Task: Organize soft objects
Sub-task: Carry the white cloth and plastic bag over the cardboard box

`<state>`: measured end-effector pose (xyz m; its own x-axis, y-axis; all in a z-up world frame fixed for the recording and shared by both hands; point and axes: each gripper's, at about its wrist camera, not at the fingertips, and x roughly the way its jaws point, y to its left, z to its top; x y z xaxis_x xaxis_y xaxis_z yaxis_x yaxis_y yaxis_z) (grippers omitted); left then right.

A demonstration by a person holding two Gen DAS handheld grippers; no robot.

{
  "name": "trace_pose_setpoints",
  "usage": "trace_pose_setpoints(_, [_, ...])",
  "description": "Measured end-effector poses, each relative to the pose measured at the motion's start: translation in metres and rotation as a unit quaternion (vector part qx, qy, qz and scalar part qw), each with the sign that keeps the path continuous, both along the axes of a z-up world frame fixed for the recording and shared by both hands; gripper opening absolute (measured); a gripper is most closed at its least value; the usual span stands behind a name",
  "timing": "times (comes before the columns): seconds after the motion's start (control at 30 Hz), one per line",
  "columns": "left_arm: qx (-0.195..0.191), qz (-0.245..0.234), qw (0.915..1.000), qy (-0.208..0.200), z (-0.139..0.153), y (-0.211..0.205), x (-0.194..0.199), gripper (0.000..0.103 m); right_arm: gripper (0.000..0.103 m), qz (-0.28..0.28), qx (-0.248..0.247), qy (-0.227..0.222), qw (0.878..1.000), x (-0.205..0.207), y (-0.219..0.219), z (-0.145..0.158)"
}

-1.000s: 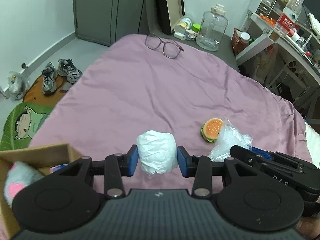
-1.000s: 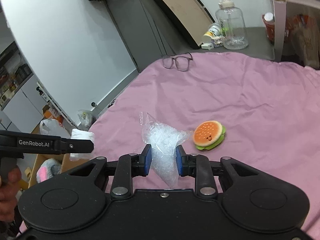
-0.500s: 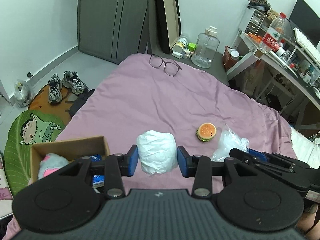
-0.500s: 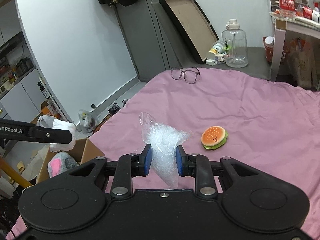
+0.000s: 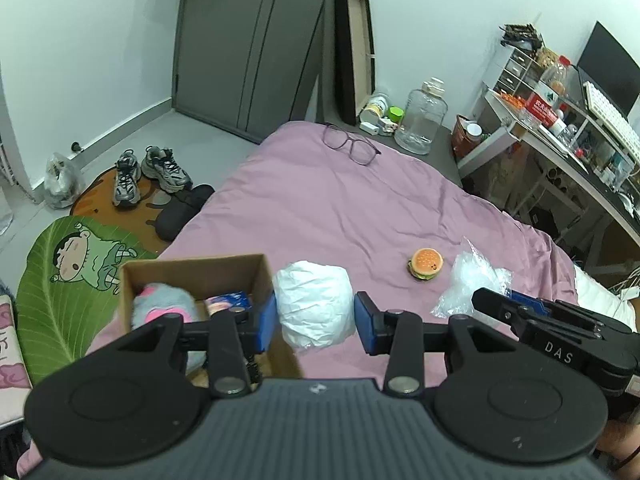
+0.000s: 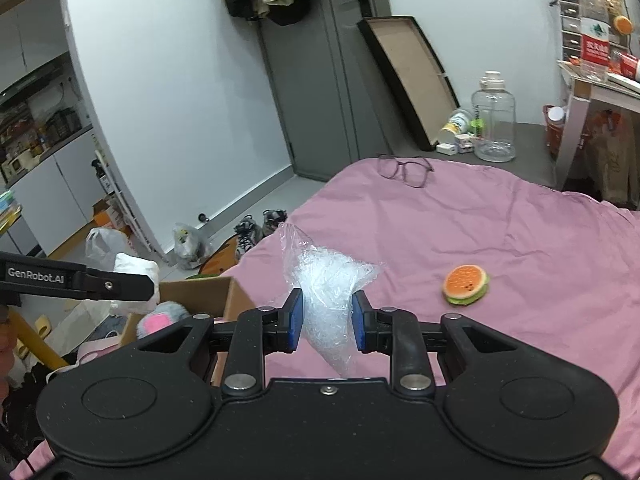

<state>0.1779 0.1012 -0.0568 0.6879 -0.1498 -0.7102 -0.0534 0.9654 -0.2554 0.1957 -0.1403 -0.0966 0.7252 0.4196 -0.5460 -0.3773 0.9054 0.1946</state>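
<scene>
Left wrist view: the left gripper [image 5: 315,316] is clamping a white wad [image 5: 314,306] above the bed [image 5: 320,208], beside the box [image 5: 192,276]. The right gripper [image 6: 326,320] is gripping a clear bag [image 6: 326,292]. The burger toy [image 6: 465,284] is lying on the bed.

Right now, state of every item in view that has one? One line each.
left gripper: shut on white wad
white wad: held off the bed
right gripper: shut on clear plastic bag
clear plastic bag: crumpled, held
cardboard box: open, holds a plush toy
burger toy: lying loose on the bedspread
glasses: unfolded, on the bedspread
</scene>
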Motion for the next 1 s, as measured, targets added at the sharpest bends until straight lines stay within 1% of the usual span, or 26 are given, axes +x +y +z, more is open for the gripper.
trace_pose_setpoints(0.37, [-0.028,0.015,0.9995,-0.002,-0.008,0.038,-0.028,0.04,0.025,0.013,-0.014,-0.013,1.0,-0.025,0.045,0.011])
trace_pose_setpoints(0.5, [-0.041,0.027,0.9988,0.002,-0.015,0.054,-0.037,0.04,0.025,0.016,-0.017,-0.023,0.999,-0.033,0.058,0.017])
trace_pose_setpoints(0.6, [-0.053,0.027,0.9982,0.009,-0.02,0.06,-0.041,0.04,0.025,0.02,-0.021,-0.026,0.999,-0.038,0.066,0.018])
trace_pose_setpoints(0.77, [-0.051,0.022,0.9982,0.021,-0.03,0.064,-0.045,0.041,0.025,0.028,-0.03,-0.024,0.999,-0.045,0.08,0.018])
trace_pose_setpoints(1.0, [-0.066,0.038,0.9962,0.043,-0.05,0.08,-0.049,0.041,0.025,0.042,-0.03,-0.005,0.999,-0.05,0.098,0.01])
